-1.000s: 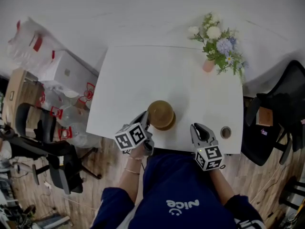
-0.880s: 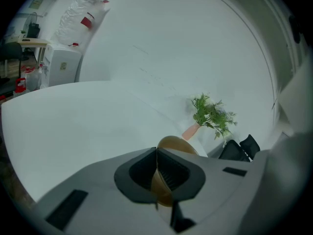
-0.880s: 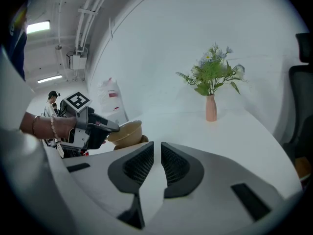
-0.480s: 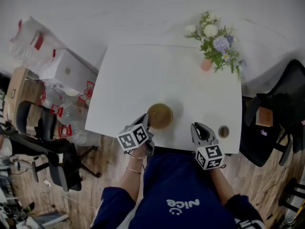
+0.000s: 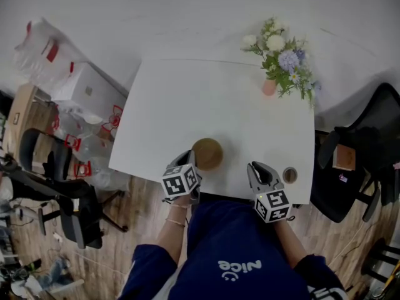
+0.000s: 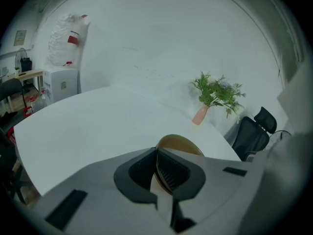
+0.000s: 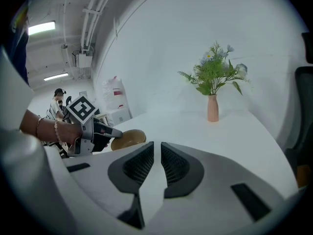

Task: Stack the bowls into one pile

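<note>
Clearly the left hand-held gripper (image 6: 157,169) is pinching the near rim of the brown bowl (image 5: 207,154), which shows low and centre in the head view, close to the bench's (image 5: 206,99) near edge. Done well, the bowl should be held level, seated squarely, and let go only once it rests. The right hand-held gripper (image 7: 156,166), at lower right, has its jaws slightly apart with nothing between them.

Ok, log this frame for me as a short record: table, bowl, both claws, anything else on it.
table: white
bowl: tan, near the table's front edge
left claw: shut on the bowl's rim
right claw: slightly open, empty, right of the bowl
other: pink vase of flowers at the far right corner
</note>
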`<state>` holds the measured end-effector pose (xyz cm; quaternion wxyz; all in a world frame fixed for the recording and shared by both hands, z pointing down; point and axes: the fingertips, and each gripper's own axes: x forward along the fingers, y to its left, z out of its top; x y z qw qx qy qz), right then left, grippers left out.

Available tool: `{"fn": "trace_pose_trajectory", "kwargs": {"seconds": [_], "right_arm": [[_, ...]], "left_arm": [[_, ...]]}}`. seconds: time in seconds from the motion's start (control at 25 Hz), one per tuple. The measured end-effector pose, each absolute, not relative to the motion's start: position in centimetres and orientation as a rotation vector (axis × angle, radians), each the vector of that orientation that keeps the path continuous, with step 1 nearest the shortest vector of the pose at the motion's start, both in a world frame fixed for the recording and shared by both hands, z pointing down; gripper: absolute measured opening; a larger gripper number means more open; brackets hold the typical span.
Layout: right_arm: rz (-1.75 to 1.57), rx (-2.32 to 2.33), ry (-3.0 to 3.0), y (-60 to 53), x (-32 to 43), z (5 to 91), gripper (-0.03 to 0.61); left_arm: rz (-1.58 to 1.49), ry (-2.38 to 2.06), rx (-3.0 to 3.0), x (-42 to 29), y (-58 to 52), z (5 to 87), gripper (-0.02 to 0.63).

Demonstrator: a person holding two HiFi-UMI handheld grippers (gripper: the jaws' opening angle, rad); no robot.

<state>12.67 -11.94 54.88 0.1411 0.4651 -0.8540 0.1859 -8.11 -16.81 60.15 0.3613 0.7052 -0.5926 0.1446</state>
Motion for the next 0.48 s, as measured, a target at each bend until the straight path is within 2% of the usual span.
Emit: {"fn": "trace_pose_trajectory", "kwargs": {"seconds": [0.48], "right_arm": [[0.507, 1.309, -2.477, -12.25, 12.11, 54.78, 0.063]], "left_arm": [[0.401, -1.553, 1.869, -7.78, -16.91, 60.13, 0.025]]}}
